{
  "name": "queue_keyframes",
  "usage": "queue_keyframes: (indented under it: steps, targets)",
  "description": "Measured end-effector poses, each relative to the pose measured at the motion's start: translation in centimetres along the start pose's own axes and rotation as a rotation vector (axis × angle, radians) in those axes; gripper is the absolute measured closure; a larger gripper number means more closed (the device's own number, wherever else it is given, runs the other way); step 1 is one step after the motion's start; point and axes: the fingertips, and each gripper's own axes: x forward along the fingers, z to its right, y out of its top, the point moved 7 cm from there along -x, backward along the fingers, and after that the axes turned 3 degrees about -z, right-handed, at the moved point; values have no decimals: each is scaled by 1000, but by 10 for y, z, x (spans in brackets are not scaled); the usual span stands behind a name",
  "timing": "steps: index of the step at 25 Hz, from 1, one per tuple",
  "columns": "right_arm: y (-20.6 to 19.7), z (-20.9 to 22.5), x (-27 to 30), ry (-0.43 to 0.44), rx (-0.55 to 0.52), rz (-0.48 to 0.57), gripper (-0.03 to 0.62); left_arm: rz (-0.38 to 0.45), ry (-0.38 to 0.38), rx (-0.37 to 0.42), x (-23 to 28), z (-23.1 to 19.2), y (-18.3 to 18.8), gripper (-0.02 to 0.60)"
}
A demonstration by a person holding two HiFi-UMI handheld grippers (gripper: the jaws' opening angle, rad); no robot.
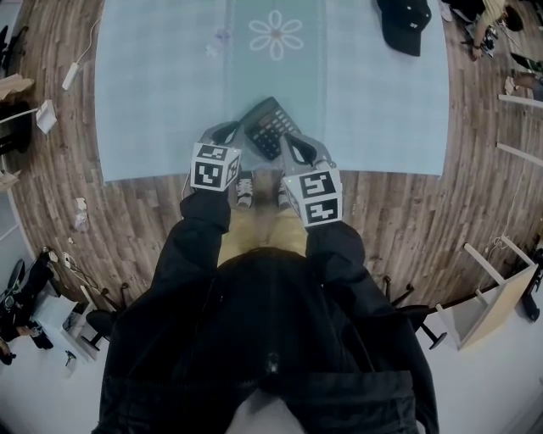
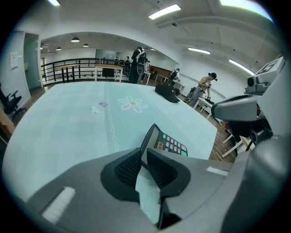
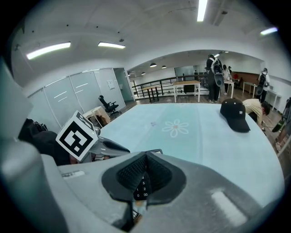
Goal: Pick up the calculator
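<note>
Black calc (image 1: 270, 127) pinched betw. L tool (image 2: 144, 160) & R tool (image 3: 145, 167) tips.

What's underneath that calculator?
The pale blue mat lies beneath the calculator, which the left gripper and right gripper pinch from either side. The patch directly below is covered, so whether the calculator touches the mat cannot be seen.

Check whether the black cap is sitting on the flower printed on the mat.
No, the black cap lies at the far right of the mat, well clear of the flower print.
</note>
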Motion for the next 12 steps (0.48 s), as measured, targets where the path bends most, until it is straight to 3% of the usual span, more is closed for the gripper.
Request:
queue_keyframes:
  steps: [6, 12]
  targets:
    - [1, 5, 11, 30, -4, -5, 594, -15, -34, 10, 11, -10, 0, 464]
    - [-4, 14, 17, 21, 22, -14, 594, -39, -128, -33, 27, -20, -1, 460]
